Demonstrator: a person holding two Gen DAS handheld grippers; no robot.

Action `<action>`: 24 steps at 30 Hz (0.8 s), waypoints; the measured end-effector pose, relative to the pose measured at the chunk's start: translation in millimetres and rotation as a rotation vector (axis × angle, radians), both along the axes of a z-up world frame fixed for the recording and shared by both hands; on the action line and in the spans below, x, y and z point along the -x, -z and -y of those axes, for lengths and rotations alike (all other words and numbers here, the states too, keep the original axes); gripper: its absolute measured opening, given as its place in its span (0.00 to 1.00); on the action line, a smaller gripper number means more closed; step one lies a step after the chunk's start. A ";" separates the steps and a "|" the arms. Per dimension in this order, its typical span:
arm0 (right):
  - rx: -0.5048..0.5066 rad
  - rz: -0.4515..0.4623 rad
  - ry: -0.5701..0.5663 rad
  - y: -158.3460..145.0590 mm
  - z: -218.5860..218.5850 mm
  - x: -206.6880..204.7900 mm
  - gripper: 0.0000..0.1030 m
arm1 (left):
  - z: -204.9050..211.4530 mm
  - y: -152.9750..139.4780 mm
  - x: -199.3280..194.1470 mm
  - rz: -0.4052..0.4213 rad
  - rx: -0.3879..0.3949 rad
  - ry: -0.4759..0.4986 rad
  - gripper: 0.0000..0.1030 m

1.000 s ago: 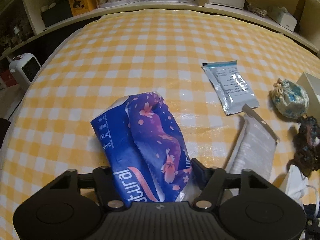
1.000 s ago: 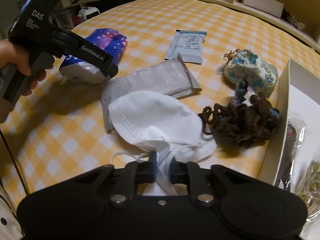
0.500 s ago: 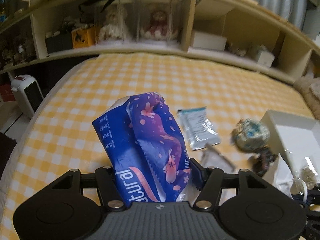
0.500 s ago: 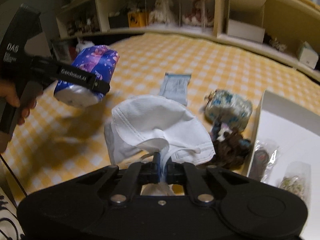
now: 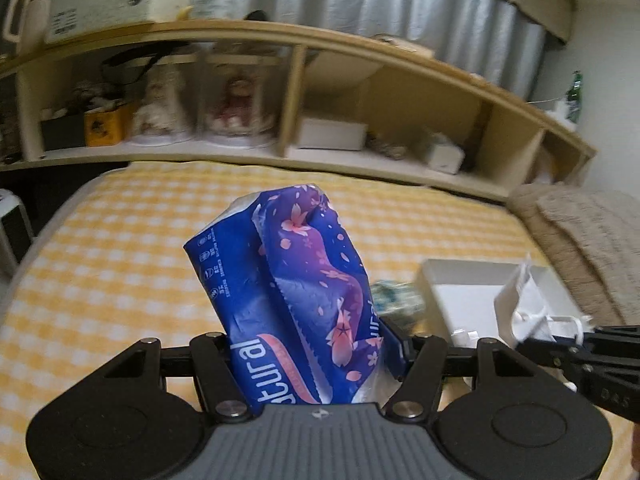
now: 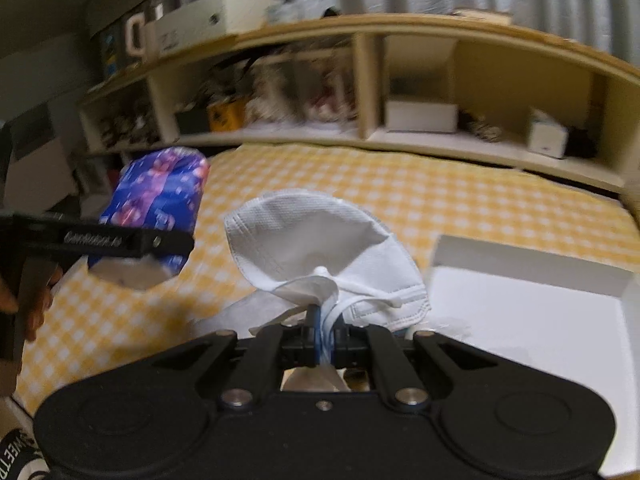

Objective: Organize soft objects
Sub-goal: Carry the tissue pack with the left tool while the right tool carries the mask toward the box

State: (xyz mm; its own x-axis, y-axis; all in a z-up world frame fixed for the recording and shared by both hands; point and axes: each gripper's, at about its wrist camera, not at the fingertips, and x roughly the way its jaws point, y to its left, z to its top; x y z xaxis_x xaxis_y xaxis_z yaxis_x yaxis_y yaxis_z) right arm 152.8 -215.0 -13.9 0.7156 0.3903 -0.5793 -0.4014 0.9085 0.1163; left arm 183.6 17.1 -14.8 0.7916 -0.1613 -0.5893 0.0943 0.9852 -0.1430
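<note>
My left tool (image 5: 308,356) is clamped on the blue tissue pack (image 5: 288,292) and my right tool (image 6: 325,338) is pinched tight on the white face mask (image 6: 320,240), both held up above the yellow checked bed (image 6: 440,200) near the white box (image 6: 520,312).

Glossy plastic wraps the tissue pack (image 5: 288,292); the mask (image 6: 320,248) is matt white fabric; the checked bedcover (image 5: 120,240) looks like cloth.

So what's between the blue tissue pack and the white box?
In the left wrist view, a blurred blue-and-white pouch shows between the tissue pack and the white box; otherwise only checked cloth.
</note>
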 end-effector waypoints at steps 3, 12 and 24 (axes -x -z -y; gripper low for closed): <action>-0.001 0.018 0.050 -8.4 22.0 1.9 0.04 | 20.5 -6.3 -1.3 0.010 0.035 0.043 0.61; 0.010 0.001 0.176 -18.2 100.7 9.0 0.05 | 101.8 -18.4 -4.6 0.020 0.104 0.192 0.61; 0.044 -0.028 0.329 -5.7 206.9 6.4 0.06 | 215.3 -1.2 -18.4 -0.028 0.184 0.368 0.61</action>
